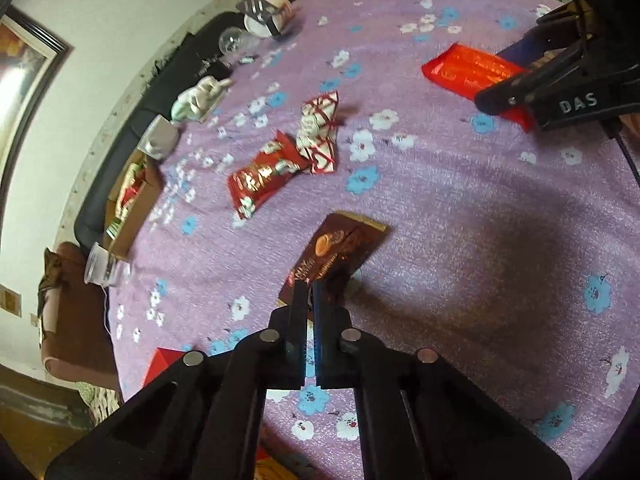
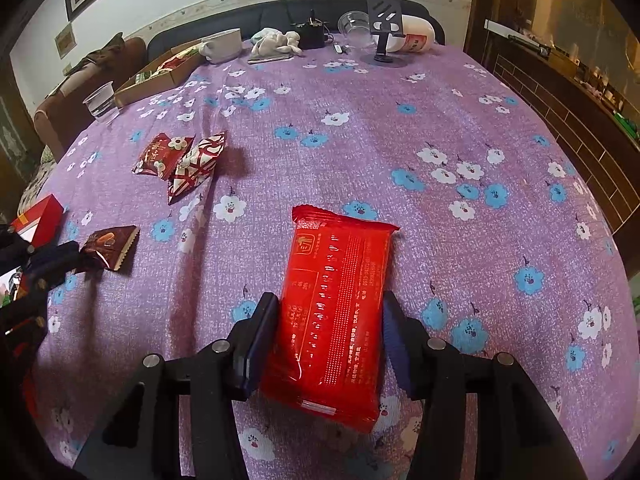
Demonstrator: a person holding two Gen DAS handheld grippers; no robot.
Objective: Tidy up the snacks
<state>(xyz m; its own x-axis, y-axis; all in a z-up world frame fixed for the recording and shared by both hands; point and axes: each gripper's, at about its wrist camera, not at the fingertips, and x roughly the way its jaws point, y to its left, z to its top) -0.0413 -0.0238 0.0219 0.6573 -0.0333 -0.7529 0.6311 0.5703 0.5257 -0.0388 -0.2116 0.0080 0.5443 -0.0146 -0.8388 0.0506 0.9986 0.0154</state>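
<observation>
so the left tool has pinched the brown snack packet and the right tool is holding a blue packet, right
Not quite: the packet between the right tool's fingers is red, not blue, as the right wrist view shows. The rest holds: the left tool is shut on the brown snack packet.

Right wrist view: large packet (image 2: 336,300) lies on tablecloth (image 2: 400,128), centre. Two small packets (image 2: 180,160) touch at 10 o'clock. Cardboard box (image 2: 160,74) at 11, table's far edge.
</observation>
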